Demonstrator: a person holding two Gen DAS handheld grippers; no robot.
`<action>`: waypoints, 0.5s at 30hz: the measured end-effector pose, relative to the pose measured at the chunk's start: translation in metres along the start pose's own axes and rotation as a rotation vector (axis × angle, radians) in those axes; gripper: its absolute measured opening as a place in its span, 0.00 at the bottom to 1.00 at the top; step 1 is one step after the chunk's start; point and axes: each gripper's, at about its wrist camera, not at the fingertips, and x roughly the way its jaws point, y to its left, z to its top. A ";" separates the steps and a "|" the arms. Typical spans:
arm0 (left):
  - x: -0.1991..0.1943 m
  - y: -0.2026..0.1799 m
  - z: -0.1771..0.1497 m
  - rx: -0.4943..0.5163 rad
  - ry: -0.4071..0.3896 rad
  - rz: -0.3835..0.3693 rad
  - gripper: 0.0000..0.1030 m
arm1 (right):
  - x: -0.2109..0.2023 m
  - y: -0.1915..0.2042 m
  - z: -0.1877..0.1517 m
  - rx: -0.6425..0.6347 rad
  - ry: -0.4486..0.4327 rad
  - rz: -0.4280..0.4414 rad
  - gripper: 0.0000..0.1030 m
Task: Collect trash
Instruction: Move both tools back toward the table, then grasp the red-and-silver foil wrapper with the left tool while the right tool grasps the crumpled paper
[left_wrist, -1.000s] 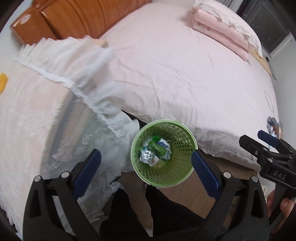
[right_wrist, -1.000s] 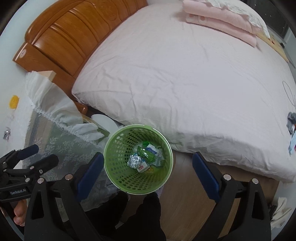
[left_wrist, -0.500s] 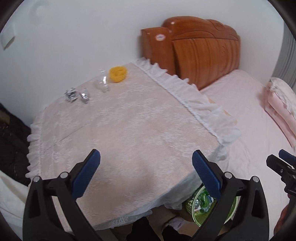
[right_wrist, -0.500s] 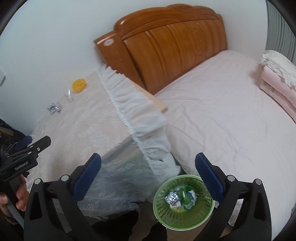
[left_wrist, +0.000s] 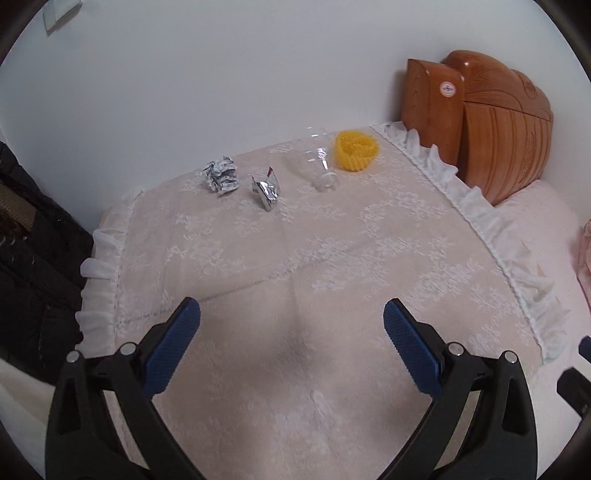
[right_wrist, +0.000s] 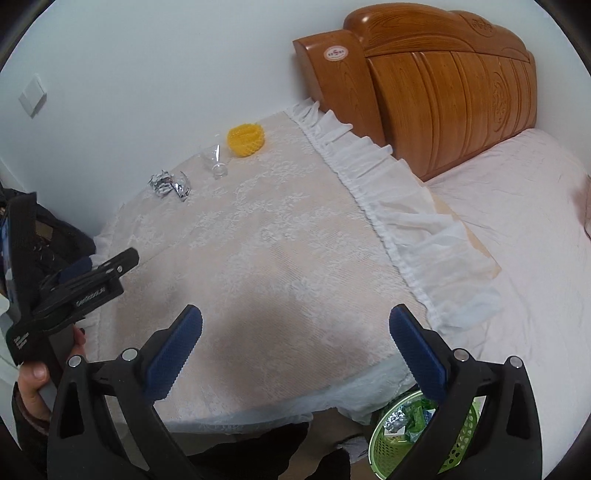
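White wall and a lace-covered surface (left_wrist: 332, 266) fill your view, with a carved wooden headboard (right_wrist: 443, 85) and a pink-sheeted bed (right_wrist: 517, 229) off at three o'clock.

Your left tool (left_wrist: 291, 332) hangs over the near half of the surface with its blue pads spread wide and nothing between them. Your right tool (right_wrist: 295, 336) is likewise spread wide and empty, over the near edge of the cloth; in its view your left tool shows at nine o'clock, gripped in your hand (right_wrist: 33, 376).

Out ahead of your left tool, at about eleven o'clock near the wall, lies a crumpled foil wad (left_wrist: 221, 175). Just beside it, toward twelve o'clock, sits a smaller foil wrapper (left_wrist: 266, 190) with a bit of red at its top. The two lie close together; you cannot tell if they touch. Further toward one o'clock a clear plastic cup (left_wrist: 321, 168) lies tipped on its side, and just beyond it stands a yellow ridged cup (left_wrist: 356, 150) near the frilled edge of the cloth.

Below the surface's near corner, at five o'clock from your right tool, a green mesh bin (right_wrist: 461, 435) stands on the floor with foil and green wrappers inside, partly hidden behind the tool's right finger.
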 end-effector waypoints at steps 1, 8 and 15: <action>0.015 0.005 0.012 -0.008 -0.004 0.000 0.92 | 0.006 0.005 0.005 0.000 0.004 -0.003 0.98; 0.130 0.033 0.083 -0.135 0.023 0.051 0.92 | 0.062 0.046 0.053 -0.009 0.041 -0.037 0.98; 0.210 0.042 0.106 -0.180 0.142 0.069 0.71 | 0.108 0.076 0.093 -0.059 0.069 -0.047 0.98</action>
